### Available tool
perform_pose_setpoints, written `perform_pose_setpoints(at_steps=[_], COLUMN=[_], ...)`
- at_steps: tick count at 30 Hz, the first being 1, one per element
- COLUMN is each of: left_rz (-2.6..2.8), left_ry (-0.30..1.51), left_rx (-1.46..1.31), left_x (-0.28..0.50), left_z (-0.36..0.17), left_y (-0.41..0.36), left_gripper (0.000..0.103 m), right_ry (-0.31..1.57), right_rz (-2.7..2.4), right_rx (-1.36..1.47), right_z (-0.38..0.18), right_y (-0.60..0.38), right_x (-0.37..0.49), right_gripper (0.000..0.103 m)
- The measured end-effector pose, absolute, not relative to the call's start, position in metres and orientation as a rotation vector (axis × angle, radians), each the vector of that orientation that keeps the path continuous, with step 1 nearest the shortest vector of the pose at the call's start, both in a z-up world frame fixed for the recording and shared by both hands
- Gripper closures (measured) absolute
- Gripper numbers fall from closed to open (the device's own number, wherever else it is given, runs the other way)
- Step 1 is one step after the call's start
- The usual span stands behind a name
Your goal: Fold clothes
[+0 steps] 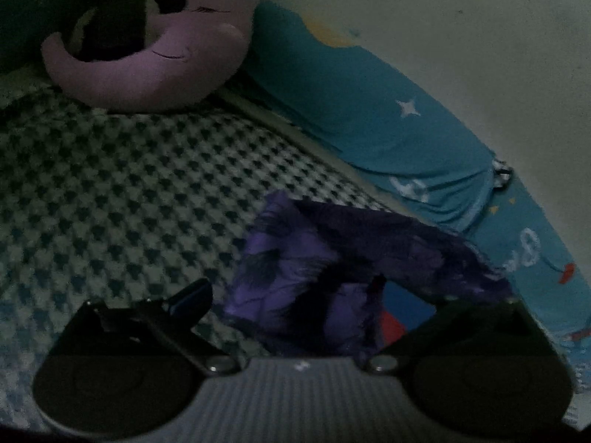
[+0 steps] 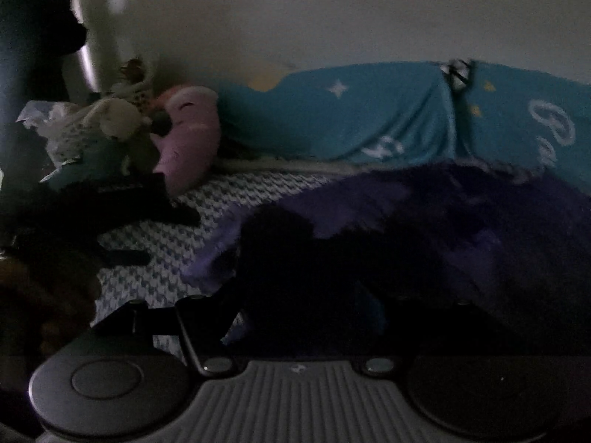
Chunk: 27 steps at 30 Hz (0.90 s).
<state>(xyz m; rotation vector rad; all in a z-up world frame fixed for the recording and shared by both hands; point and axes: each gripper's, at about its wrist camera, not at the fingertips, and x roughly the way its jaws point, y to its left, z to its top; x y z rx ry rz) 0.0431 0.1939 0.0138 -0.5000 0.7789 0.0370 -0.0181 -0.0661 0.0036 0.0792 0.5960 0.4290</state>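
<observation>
A purple garment point(image 1: 314, 254) with dark feather-like print lies on the houndstooth bed sheet point(image 1: 110, 184). My left gripper point(image 1: 328, 295) stands wide open around its near edge; the left finger point(image 1: 192, 295) rests apart from the cloth and nothing is pinched. In the right wrist view the same garment point(image 2: 424, 214) spreads dark and blurred over the front of my right gripper point(image 2: 295, 313). Only its left finger point(image 2: 199, 321) shows; the other is lost in dark cloth, so its hold is unclear. My left gripper point(image 2: 147, 236) shows there as two dark fingers, spread apart.
A purple crescent-moon plush point(image 1: 147, 55) and other soft toys point(image 2: 110, 122) sit at the head of the bed. A teal blanket with stars point(image 1: 351, 110) lines the pale wall point(image 1: 443, 18) along the far side. The room is dim.
</observation>
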Motion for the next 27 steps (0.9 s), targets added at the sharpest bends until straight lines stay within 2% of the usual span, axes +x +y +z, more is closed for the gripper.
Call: perform_pose_setpoints(at_steps=[11, 19, 21, 23, 25, 27], left_rz=[0.147, 0.175, 0.168, 0.165, 0.166, 0.168], left_ry=[0.832, 0.837, 0.839, 0.837, 0.84, 0.839], left_rx=[-0.618, -0.606, -0.603, -0.591, -0.579, -0.576], left_x=[0.044, 0.044, 0.045, 0.046, 0.047, 0.047], left_z=[0.006, 0.003, 0.002, 0.002, 0.002, 0.001], left_y=[0.22, 0.223, 0.223, 0.222, 0.219, 0.217], left_gripper=[0.0, 0.0, 0.0, 0.0, 0.0, 0.0], right_ry=[0.598, 0.616, 0.615, 0.613, 0.612, 0.602], right_rz=[0.459, 0.471, 0.467, 0.462, 0.46, 0.462], right_rx=[0.05, 0.035, 0.027, 0.026, 0.047, 0.071], right_z=[-0.003, -0.024, -0.027, -0.029, -0.027, -0.023], right_y=[-0.027, -0.014, -0.013, -0.013, -0.017, -0.022], right_x=[0.018, 0.042, 0.047, 0.051, 0.055, 0.057], right_gripper=[0.035, 0.034, 0.045, 0.073, 0.089, 0.093])
